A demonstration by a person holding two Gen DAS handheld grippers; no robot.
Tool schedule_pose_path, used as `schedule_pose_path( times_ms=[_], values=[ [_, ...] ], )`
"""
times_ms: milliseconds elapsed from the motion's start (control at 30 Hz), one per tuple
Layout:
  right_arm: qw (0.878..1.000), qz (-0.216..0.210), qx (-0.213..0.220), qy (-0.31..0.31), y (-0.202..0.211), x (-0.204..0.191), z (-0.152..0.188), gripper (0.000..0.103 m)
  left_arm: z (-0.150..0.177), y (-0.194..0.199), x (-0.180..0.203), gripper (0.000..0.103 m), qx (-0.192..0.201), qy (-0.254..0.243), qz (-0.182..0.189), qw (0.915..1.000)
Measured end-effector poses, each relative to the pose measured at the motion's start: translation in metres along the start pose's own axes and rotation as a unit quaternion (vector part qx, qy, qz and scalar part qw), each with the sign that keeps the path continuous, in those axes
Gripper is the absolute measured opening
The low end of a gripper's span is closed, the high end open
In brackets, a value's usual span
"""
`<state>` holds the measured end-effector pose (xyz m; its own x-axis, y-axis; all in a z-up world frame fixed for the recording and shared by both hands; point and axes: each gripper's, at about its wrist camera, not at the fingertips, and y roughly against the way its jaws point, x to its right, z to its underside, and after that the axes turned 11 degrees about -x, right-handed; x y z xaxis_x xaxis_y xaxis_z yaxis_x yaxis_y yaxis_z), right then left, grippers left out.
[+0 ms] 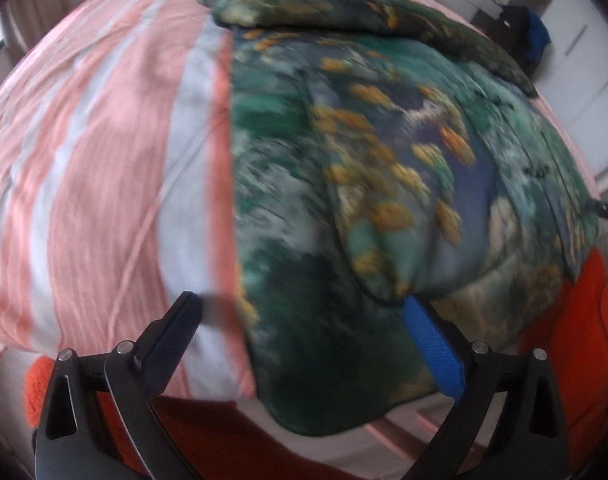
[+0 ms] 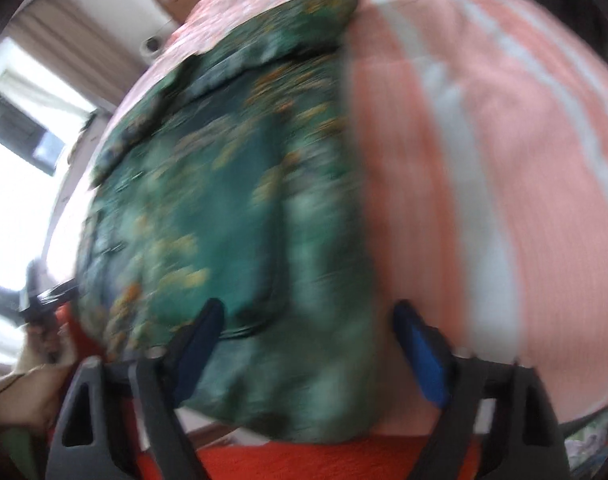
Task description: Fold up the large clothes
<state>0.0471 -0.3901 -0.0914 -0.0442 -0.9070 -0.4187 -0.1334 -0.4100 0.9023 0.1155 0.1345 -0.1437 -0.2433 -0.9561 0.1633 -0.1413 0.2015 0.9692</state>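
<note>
A large green garment with yellow and blue print (image 1: 376,184) lies folded on a pink and white striped bed (image 1: 103,160). A sleeve or folded part lies across its far end (image 1: 344,4). My left gripper (image 1: 304,312) is open and empty over the garment's near left edge. In the right wrist view the same garment (image 2: 231,184) fills the left half, blurred by motion. My right gripper (image 2: 308,320) is open and empty above the garment's near edge, close to its right border.
An orange-red blanket (image 1: 576,320) hangs along the bed's near edge and shows in the right wrist view (image 2: 304,460). White cabinets (image 1: 584,48) stand at the right. A window with curtains (image 2: 31,120) is at the left. The other gripper's tip (image 2: 43,300) shows at the left.
</note>
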Motion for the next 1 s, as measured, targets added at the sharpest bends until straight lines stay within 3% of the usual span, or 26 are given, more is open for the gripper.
schedule_pose_path(
  times_ms=[33, 67, 100, 133, 200, 267, 367, 533, 667, 733, 833, 1000],
  values=[
    [1.000, 0.007, -0.006, 0.011, -0.004, -0.007, 0.001, 0.071, 0.002, -0.004, 0.004, 0.089, -0.013, -0.006, 0.005, 0.9999],
    [1.000, 0.017, -0.010, 0.019, -0.006, -0.011, 0.002, 0.064, 0.004, -0.007, 0.008, 0.072, -0.029, -0.008, 0.007, 0.9995],
    [0.999, 0.039, -0.019, 0.027, -0.009, -0.018, 0.003, 0.049, 0.005, -0.011, 0.010, 0.055, -0.043, -0.008, 0.007, 0.9990],
    [0.998, 0.045, -0.021, 0.027, -0.009, -0.022, 0.003, 0.039, 0.007, -0.012, 0.013, 0.046, -0.047, -0.007, 0.001, 0.9989],
    [0.999, 0.034, -0.019, 0.016, -0.005, -0.025, 0.002, 0.027, 0.009, -0.008, 0.013, 0.017, -0.039, 0.004, 0.001, 0.9992],
    [1.000, 0.021, -0.010, 0.015, 0.006, -0.033, 0.004, 0.023, 0.011, 0.000, 0.007, 0.011, -0.030, 0.029, 0.031, 0.9986],
    [1.000, 0.011, 0.006, 0.018, 0.020, -0.045, 0.010, 0.019, 0.021, 0.013, 0.003, 0.009, -0.015, 0.036, 0.052, 0.9979],
    [0.999, -0.041, 0.006, 0.016, 0.041, -0.049, 0.023, 0.018, 0.038, 0.048, -0.011, 0.008, 0.005, 0.050, 0.102, 0.9936],
    [0.995, -0.097, 0.030, 0.015, 0.068, -0.054, 0.016, 0.017, 0.020, 0.098, -0.039, 0.008, 0.052, 0.066, 0.149, 0.9852],
    [0.990, -0.123, 0.066, 0.014, 0.092, -0.055, -0.001, 0.017, -0.004, 0.127, -0.046, 0.008, 0.087, 0.060, 0.160, 0.9815],
    [0.982, -0.148, 0.115, 0.011, 0.120, -0.054, -0.042, 0.017, -0.059, 0.160, -0.049, 0.008, 0.133, 0.041, 0.144, 0.9797],
    [0.977, -0.133, 0.168, 0.002, 0.131, -0.055, -0.148, 0.017, -0.184, 0.169, -0.053, 0.010, 0.176, 0.056, 0.084, 0.9792]
  ],
)
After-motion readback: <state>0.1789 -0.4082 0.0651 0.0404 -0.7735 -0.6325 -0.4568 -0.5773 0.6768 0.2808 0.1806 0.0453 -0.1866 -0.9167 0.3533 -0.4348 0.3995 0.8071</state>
